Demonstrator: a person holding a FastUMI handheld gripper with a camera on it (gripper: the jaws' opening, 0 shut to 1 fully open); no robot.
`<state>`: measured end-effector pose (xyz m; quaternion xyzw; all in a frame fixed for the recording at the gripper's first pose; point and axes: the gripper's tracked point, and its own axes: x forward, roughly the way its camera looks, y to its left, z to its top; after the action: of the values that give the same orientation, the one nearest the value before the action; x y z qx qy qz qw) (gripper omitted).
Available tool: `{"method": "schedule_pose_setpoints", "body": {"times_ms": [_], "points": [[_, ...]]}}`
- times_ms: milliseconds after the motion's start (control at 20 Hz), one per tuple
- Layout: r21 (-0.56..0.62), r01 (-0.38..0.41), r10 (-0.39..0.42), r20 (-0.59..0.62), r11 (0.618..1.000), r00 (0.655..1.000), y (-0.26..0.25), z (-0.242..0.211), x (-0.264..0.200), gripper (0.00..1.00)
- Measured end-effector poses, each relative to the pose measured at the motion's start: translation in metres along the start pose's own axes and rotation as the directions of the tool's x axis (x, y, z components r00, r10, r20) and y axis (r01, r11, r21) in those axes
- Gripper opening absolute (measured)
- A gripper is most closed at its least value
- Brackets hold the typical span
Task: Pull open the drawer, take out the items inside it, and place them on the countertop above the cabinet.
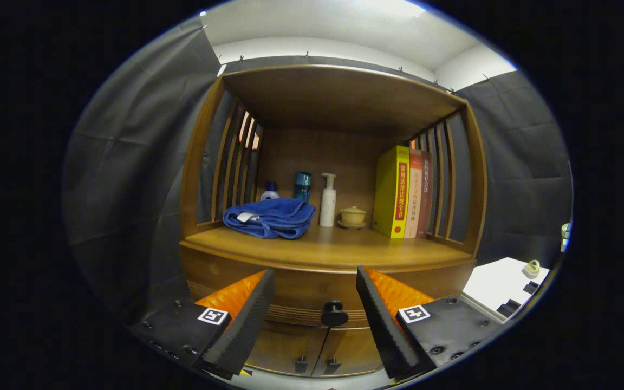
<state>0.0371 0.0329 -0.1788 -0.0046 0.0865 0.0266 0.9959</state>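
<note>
— Dark cloth hangs on both sides of a wooden cabinet [328, 260] with slatted side panels and a smooth, glossy countertop [333, 246]. What sits on it?

— At the left, a folded blue towel [270, 218], soft and rumpled, with a small white tag. Behind it, a small bottle with a blue cap [270, 190] and a teal cylindrical bottle [302, 186]. Then a white pump bottle [327, 200] and a little lidded cup on a saucer [352, 216], pale and ceramic-looking.

— Any writing?

— Three upright books at the right: a thick yellow book [393, 192] with a red spine panel, an orange one [415, 194] and a brown one [426, 192]. Their spines carry characters too small to make out.

— And the drawer?

— The drawer [312, 292] lies just under the countertop, closed, so its contents are hidden. Its round dark knob [334, 314] lies between the fingers, slightly ahead of them. Two lower doors sit beneath.

— The gripper?

— The gripper [314, 314] has its ridged fingers [247, 319] wide apart, touching nothing.
</note>
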Motion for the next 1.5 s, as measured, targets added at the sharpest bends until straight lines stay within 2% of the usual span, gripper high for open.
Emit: {"method": "schedule_pose_setpoints", "body": {"times_ms": [200, 300, 400, 750, 850, 950, 1400, 1500], "points": [[0.048, 0.018, -0.015, -0.062, 0.999, 0.998, -0.004, -0.049, 0.016, 0.99], [0.108, 0.035, -0.025, -0.091, 0.994, 0.996, -0.012, -0.068, 0.022, 0.99], [0.135, 0.060, -0.050, -0.078, 0.989, 0.996, -0.022, -0.069, 0.023, 0.99], [0.171, 0.077, -0.046, -0.180, 0.982, 0.983, -0.030, -0.119, 0.054, 0.87], [0.154, 0.081, -0.052, -0.181, 0.985, 0.982, -0.036, -0.120, 0.053, 0.70], [0.185, 0.070, -0.036, -0.184, 0.980, 0.982, -0.032, -0.123, 0.051, 0.53], [0.147, 0.078, -0.049, -0.191, 0.986, 0.980, -0.036, -0.121, 0.048, 0.37], [0.154, 0.071, -0.040, -0.195, 0.985, 0.980, -0.034, -0.120, 0.044, 0.37]]}}
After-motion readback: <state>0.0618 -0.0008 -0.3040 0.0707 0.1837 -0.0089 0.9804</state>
